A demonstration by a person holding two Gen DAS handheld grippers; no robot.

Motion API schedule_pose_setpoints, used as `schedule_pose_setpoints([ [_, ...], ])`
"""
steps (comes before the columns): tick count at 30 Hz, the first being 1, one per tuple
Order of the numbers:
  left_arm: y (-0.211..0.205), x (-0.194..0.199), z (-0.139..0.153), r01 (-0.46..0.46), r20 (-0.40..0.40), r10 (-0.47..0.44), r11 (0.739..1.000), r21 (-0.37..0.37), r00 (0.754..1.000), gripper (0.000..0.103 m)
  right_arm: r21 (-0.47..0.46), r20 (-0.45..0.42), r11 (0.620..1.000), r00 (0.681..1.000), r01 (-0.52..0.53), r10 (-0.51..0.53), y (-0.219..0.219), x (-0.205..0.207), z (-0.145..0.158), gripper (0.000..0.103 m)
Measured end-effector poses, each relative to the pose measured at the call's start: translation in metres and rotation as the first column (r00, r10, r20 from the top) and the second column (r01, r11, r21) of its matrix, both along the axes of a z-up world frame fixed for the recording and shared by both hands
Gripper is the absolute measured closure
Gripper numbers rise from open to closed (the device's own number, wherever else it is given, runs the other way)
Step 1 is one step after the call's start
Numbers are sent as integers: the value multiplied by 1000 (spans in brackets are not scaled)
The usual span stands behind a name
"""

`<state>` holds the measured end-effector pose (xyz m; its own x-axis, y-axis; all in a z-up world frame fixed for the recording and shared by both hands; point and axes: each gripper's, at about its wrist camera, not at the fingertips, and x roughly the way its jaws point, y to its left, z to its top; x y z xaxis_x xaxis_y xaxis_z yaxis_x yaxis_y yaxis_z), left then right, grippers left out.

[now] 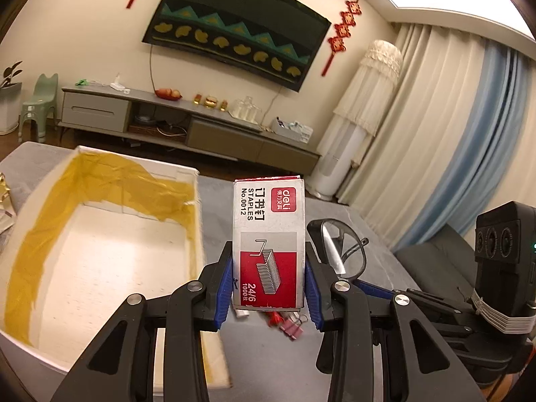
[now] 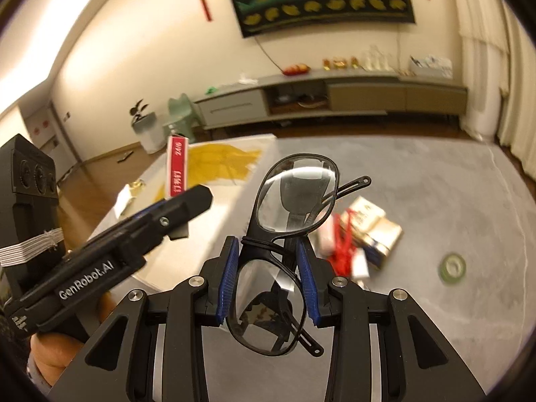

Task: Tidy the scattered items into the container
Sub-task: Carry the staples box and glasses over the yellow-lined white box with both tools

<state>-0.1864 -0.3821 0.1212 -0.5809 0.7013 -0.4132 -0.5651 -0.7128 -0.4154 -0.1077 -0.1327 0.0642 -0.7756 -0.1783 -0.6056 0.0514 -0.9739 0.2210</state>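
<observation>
My left gripper is shut on a red and grey box of staples, held upright above the grey table just right of the container. That container is a white foam box lined with yellow tape, and nothing shows inside it. My right gripper is shut on a pair of black-framed glasses, clamped at the bridge with one lens above the pads and one below. In the right wrist view the left gripper and its staples box hang over the foam box. The glasses also show behind the staples.
Several loose items lie on the grey table: small card boxes, a red tassel, a green tape roll, and pink binder clips. A hand holds the left gripper. A TV cabinet stands behind.
</observation>
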Motion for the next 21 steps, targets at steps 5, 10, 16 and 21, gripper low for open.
schedule_pose_setpoints([
  [5,-27,-12,5,-49,5,48,998,38,999,64,20,-28,999,999,-42,43,-30,-13,19,66],
  [10,-54,-25,5,-100,25,99,993,65,995,64,40,-50,996,995,-80,82,-57,-24,35,66],
  [16,-85,-44,-4,-158,76,152,985,71,985,64,54,-46,992,992,-112,115,-78,-39,40,66],
  [21,-102,-54,-9,-195,100,188,978,71,977,64,45,-24,989,990,-138,139,-91,-53,38,66],
])
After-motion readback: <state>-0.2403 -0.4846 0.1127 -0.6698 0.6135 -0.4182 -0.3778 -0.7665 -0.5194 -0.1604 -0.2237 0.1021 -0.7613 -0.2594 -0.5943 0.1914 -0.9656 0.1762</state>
